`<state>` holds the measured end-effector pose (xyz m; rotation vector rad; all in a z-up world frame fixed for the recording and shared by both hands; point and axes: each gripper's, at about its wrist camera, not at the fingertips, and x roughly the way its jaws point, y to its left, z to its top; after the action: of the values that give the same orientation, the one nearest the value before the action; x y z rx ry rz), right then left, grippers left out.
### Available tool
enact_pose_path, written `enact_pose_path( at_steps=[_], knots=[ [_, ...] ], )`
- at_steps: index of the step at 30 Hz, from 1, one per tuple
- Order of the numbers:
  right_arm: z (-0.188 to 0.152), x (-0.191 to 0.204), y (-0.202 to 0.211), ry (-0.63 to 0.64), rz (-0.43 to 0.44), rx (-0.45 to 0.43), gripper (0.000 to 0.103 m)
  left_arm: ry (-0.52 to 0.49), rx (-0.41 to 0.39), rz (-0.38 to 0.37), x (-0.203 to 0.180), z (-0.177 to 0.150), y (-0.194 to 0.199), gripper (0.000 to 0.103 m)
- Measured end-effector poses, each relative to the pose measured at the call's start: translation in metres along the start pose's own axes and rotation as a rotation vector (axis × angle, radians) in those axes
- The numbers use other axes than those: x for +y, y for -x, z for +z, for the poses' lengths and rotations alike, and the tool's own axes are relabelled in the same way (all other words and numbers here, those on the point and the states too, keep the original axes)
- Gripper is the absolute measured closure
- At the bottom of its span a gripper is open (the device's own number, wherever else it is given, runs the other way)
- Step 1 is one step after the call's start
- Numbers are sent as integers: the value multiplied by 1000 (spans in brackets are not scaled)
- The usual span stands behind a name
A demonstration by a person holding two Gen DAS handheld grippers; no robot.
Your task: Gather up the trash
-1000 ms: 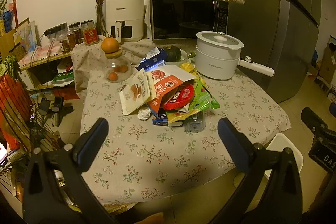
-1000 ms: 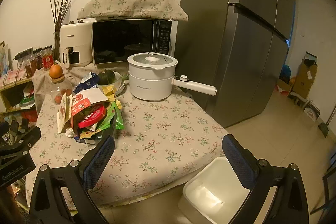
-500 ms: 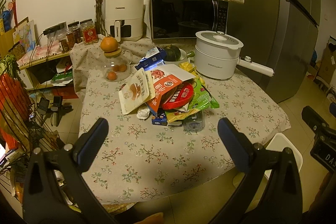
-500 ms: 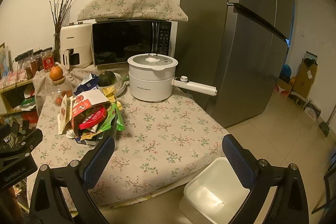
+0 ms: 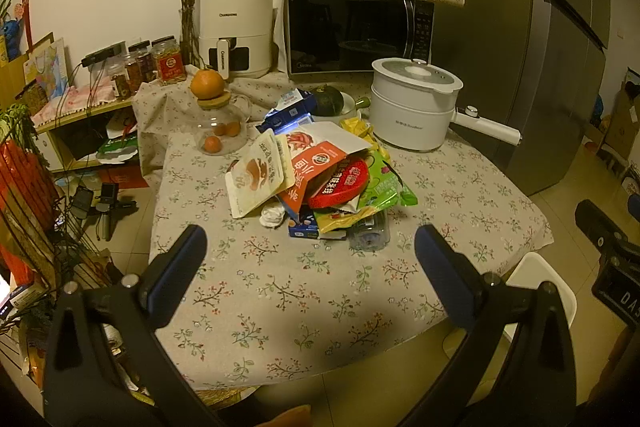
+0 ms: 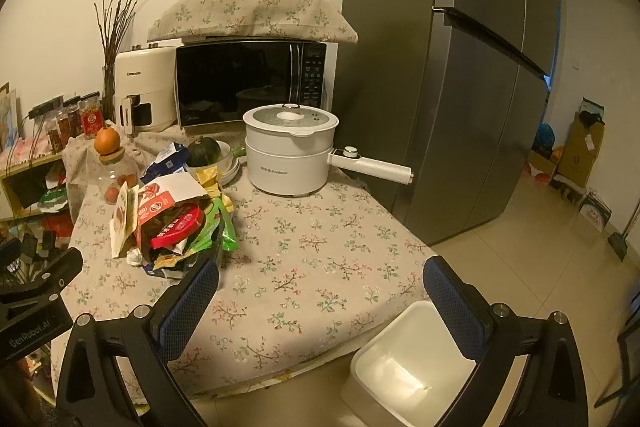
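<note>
On the table [image 5: 280, 299], mid-cloth: heap of wrappers [image 5: 320, 175], light, crinkly, slippery; pinch a loose edge. Left gripper [image 5: 310, 247] and right gripper [image 6: 320, 283] gape wide, empty. Bin [image 6: 404, 367] beside table.

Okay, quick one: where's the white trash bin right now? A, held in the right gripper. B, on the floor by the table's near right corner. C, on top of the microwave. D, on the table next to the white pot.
B: the right wrist view shows the white bin standing open on the tiled floor below the table edge, with nothing visible inside; the right gripper is open above the table edge.
</note>
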<state>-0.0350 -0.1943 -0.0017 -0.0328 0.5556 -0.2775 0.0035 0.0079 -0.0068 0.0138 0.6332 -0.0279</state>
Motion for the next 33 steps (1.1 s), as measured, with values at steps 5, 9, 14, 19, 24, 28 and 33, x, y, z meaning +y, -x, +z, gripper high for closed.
enact_pose_path(
  at_steps=[5, 9, 14, 19, 24, 28, 33],
  knots=[
    [-1, 0, 1, -1, -1, -1, 0, 0, -1, 0, 0, 0, 0, 0],
    [0, 0, 0, 1, 0, -1, 0, 0, 0, -1, 0, 0, 0, 0],
    [0, 1, 1, -1, 2, -3, 0, -1, -2, 0, 1, 0, 0, 0],
    [1, 1, 1, -3, 2, -6, 0, 4, -2, 1, 0, -1, -2, 0],
    [1, 2, 1, -5, 2, -5, 0, 2, -1, 0, 1, -1, -2, 0],
    [1, 2, 1, -3, 2, -6, 0, 2, -1, 0, 1, 0, -2, 0],
    [0, 1, 1, -5, 2, -6, 0, 2, -1, 0, 1, -1, -2, 0]
  ],
)
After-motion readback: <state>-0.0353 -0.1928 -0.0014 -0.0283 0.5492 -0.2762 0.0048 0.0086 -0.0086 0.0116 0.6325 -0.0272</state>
